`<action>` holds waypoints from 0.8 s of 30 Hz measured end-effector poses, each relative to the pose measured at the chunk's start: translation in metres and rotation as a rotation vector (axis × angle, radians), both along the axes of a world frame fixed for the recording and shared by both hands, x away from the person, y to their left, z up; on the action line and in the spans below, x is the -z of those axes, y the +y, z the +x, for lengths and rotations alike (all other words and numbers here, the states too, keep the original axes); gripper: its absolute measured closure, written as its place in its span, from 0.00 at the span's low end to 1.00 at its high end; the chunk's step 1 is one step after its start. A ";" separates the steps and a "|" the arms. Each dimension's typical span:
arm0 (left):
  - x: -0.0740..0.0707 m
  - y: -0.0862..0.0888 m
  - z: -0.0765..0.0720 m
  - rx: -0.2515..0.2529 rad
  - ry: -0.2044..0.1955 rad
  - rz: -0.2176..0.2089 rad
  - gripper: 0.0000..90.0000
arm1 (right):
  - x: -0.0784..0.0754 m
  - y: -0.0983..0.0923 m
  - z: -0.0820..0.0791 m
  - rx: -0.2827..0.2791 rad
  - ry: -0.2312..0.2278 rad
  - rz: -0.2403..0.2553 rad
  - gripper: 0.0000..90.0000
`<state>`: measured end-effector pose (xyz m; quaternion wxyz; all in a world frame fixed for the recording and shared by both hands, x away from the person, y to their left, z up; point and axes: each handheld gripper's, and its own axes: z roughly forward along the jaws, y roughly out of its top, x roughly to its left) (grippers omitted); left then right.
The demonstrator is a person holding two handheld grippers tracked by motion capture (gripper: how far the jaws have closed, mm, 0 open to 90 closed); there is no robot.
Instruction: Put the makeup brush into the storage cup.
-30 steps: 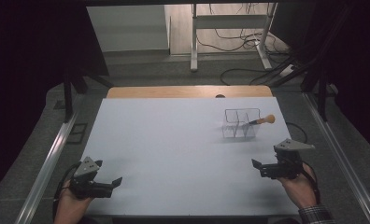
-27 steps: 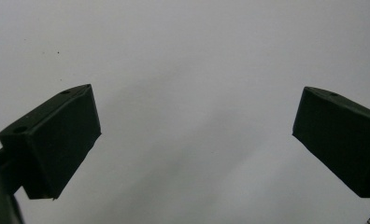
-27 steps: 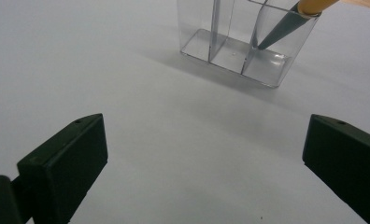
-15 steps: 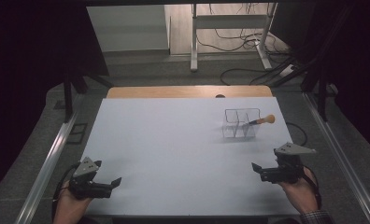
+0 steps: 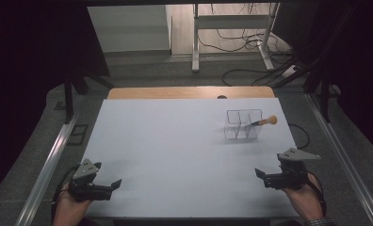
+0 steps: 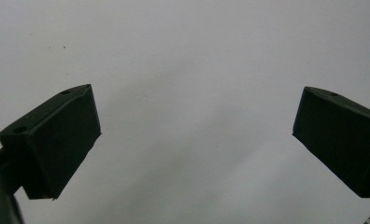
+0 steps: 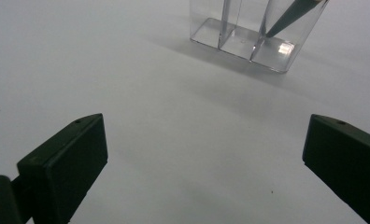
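A white table (image 5: 175, 155) with a wooden strip along its far edge is seen against a dark room; beyond it, a pale floor, the legs of a metal stand (image 5: 231, 28) and loose cables (image 5: 250, 70) are lit. A clear divided holder (image 5: 243, 125) stands upright at the far right of the table, a wooden-knobbed tool (image 5: 264, 121) leaning out of its right compartment. The left gripper (image 5: 110, 186) and right gripper (image 5: 261, 175) are held at the near corners, jaws spread wide on nothing, well apart from the holder
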<state>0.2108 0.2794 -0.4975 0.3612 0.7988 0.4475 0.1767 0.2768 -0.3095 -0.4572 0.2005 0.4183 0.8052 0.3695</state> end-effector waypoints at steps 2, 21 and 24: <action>0.000 0.000 0.000 -0.002 0.001 0.001 0.01 | 0.001 -0.001 -0.001 0.001 0.000 -0.002 0.00; 0.001 0.003 -0.005 -0.009 -0.001 -0.001 0.01 | 0.005 -0.006 -0.015 -0.001 0.002 -0.013 0.00; 0.000 0.003 -0.005 -0.009 0.000 -0.002 0.01 | 0.006 -0.006 -0.017 0.000 0.004 -0.014 0.00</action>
